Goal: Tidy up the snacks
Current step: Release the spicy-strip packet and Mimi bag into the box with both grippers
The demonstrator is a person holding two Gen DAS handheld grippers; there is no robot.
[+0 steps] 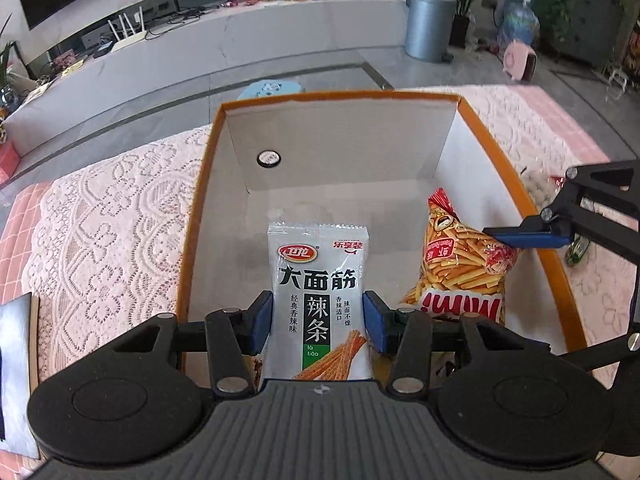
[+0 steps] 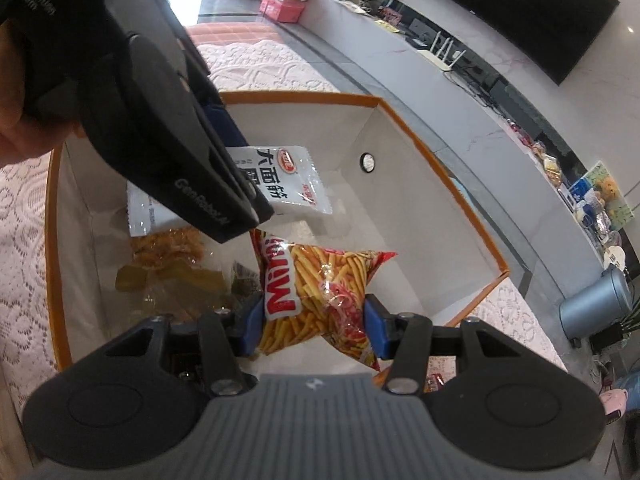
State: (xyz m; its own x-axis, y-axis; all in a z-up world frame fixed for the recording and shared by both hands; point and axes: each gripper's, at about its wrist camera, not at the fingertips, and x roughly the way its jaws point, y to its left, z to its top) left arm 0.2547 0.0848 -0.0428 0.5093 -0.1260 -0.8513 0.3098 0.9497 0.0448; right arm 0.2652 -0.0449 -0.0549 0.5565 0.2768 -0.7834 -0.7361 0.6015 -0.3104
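Orange-rimmed box sits on lace-covered table.

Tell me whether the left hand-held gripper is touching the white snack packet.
Touching. The left wrist view shows the left hand-held gripper with both blue pads pressed against the edges of the white snack packet, held over the box.

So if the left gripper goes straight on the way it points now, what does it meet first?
Probably the white floor of the orange-rimmed box; the left gripper points down into it, holding the white snack packet. Depth is unclear.

The left hand-held gripper covers most of the white latiao packet; loose snacks underneath are too blurry to identify.
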